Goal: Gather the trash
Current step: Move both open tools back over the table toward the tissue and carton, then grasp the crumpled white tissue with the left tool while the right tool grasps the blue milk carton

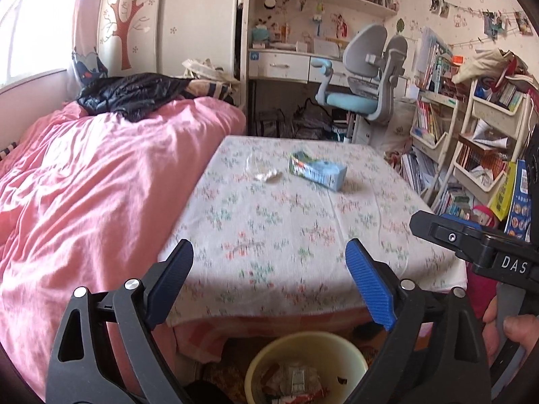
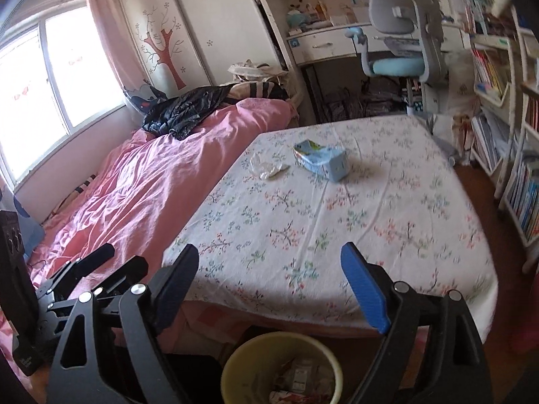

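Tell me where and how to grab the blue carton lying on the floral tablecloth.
Grip the blue carton across its two long flat sides, near the middle, coming down from above. It lies on its side, apart from the clear wrapper, so its long faces look free for open jaws; its far, torn-looking end would probably crush.

Pale blue carton (image 1: 318, 171) on a floral-patterned tablecloth (image 1: 303, 235), yellow bin (image 1: 306, 367), pink quilt (image 1: 84, 185).

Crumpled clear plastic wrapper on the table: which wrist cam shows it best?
Right wrist view: the crumpled clear plastic wrapper looks sharper there, with edges distinct against the floral tablecloth. Left wrist view shows it too, but blurrier and paler, beside the light blue carton.
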